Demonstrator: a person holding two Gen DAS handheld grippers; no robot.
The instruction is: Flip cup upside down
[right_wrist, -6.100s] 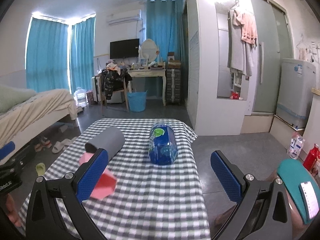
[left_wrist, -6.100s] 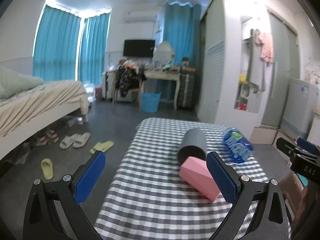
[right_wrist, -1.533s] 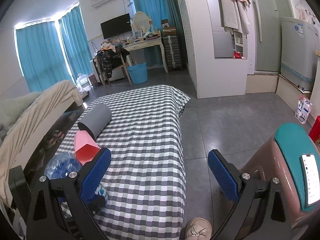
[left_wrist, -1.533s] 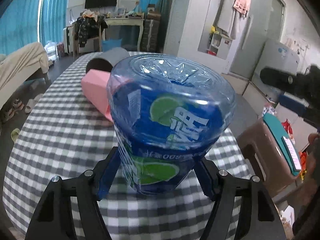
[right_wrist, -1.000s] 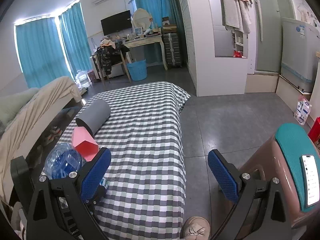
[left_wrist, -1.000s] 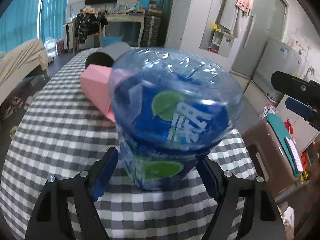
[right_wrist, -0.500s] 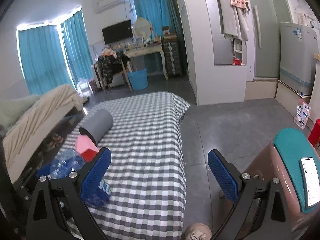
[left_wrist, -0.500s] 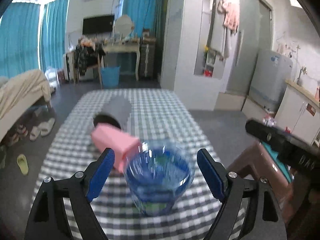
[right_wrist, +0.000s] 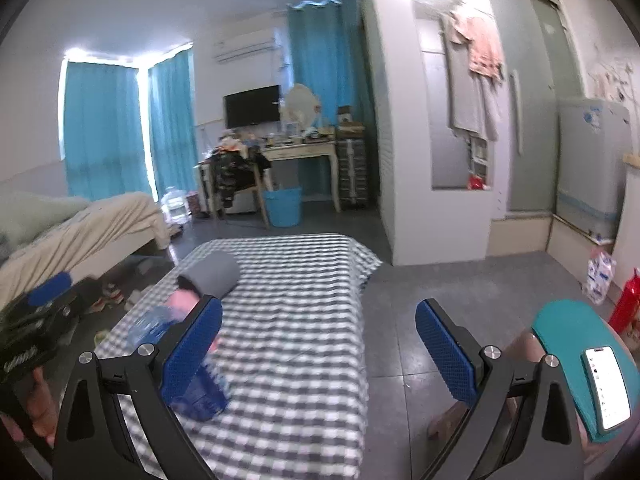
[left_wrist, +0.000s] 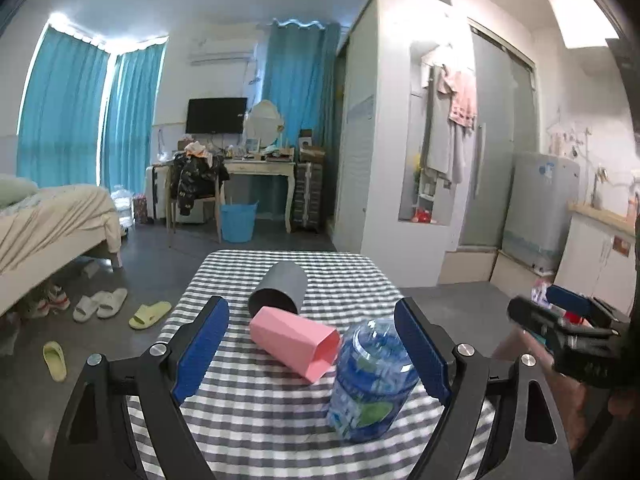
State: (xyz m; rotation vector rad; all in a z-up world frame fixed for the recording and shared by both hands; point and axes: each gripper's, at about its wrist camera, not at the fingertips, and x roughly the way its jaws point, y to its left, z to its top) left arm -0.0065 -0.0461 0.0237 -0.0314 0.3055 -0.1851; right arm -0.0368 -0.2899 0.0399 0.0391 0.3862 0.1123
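left tool [left_wrist: 310, 344]: its blue pads are wide apart and grip nothing; it hangs above the near end of the bench [left_wrist: 256, 408].
right tool [right_wrist: 318, 346]: pads apart, empty, held off the bench's right side over the floor.
blue cup [left_wrist: 370, 380]: stands upside down at the near right of the checked cloth, clear base up, just inside your left tool's right pad. it looks finished; leave it.
pink cup [left_wrist: 294, 342]: lies on its side just beside the blue one, open mouth toward the near right; whether they touch, i cannot tell.
grey cup [left_wrist: 278, 290]: lies on its side beyond the pink one, dark mouth facing you.
step in hand: probably the pink cup next.
how to do it well: bring the left tool in across the pink body near its middle, not at the thin rim. keep the right pad away from the blue cup, which would tip easily. lift it off the cloth before you rotate, then set the mouth flat down on a bare patch.
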